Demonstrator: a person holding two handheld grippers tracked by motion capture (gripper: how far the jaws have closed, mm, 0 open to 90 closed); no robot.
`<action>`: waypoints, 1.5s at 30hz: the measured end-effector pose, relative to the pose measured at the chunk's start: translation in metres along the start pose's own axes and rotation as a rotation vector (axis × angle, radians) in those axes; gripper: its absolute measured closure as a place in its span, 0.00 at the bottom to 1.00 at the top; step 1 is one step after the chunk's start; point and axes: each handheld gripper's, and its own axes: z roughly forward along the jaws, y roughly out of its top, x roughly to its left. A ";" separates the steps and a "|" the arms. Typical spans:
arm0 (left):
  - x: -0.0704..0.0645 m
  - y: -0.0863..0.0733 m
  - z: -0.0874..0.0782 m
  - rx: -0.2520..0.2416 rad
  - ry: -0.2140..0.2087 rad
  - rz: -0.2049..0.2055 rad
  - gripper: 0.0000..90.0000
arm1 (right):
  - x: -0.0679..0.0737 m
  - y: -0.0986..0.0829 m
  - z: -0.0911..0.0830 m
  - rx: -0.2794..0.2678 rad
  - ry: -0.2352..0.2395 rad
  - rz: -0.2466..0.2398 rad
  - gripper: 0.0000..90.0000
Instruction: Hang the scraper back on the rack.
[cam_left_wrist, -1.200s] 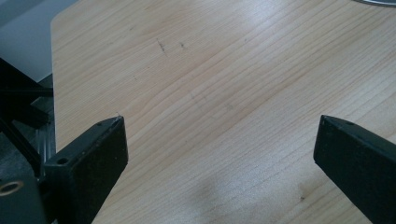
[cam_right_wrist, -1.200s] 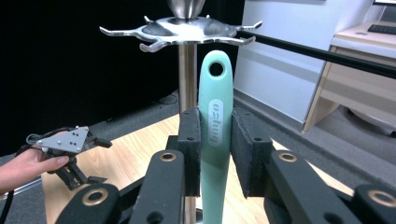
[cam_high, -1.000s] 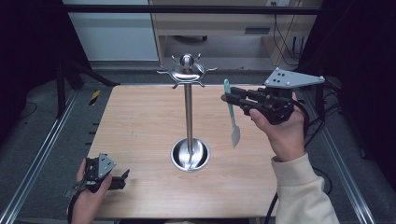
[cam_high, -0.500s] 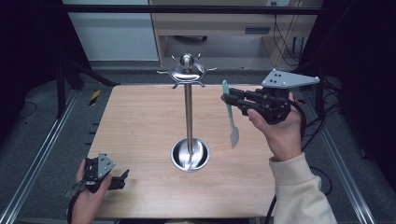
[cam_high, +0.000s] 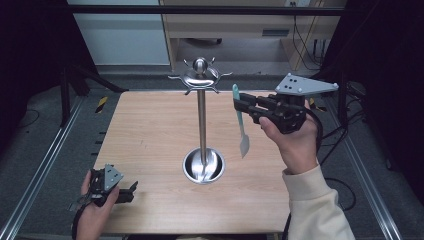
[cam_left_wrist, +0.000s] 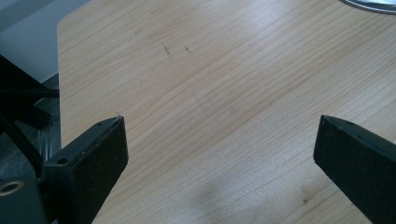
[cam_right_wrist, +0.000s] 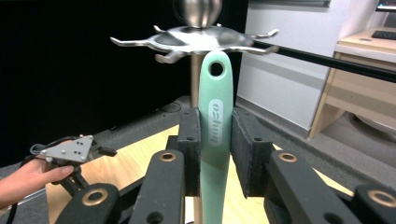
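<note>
The right gripper (cam_high: 240, 106) is up in the air to the right of the metal utensil stand (cam_high: 202, 131), and its 2 jaws are clamped on the handle of a pale green spatula (cam_high: 241, 122). The spatula hangs upright, blade down, well above the wooden table (cam_high: 150, 130), and its hanging hole sits just above the jaws. From the right gripper view the green handle (cam_right_wrist: 215, 126) stands close in front of the stand's hook crown (cam_right_wrist: 196, 41), with the handle's top just under the hooks; whether it touches one I cannot tell. The stand's post runs down to a round, dished base (cam_high: 203, 166) near the middle of the table, and that post is the only thing standing between the 2 hands.

The left gripper (cam_high: 131, 189) lies low at the near left corner of the table, in the person's left hand (cam_high: 92, 212). Its jaws are spread wide with bare wood between them, holding nothing; the left gripper view catches a sliver of the stand's base (cam_left_wrist: 371, 4) at its top edge. Behind the table stand a pale cabinet (cam_high: 120, 35) and a wooden desk (cam_high: 240, 25).
</note>
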 end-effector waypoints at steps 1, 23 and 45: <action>0.000 0.000 0.000 0.000 0.000 0.000 0.03 | 0.000 0.000 0.000 0.000 0.000 0.000 0.82; 0.000 0.000 0.000 -0.002 0.000 0.002 0.03 | 0.022 0.005 0.006 -0.002 0.031 -0.026 0.82; -0.001 0.000 0.001 -0.005 -0.003 -0.001 0.03 | 0.028 0.008 0.023 0.036 0.002 -0.039 0.82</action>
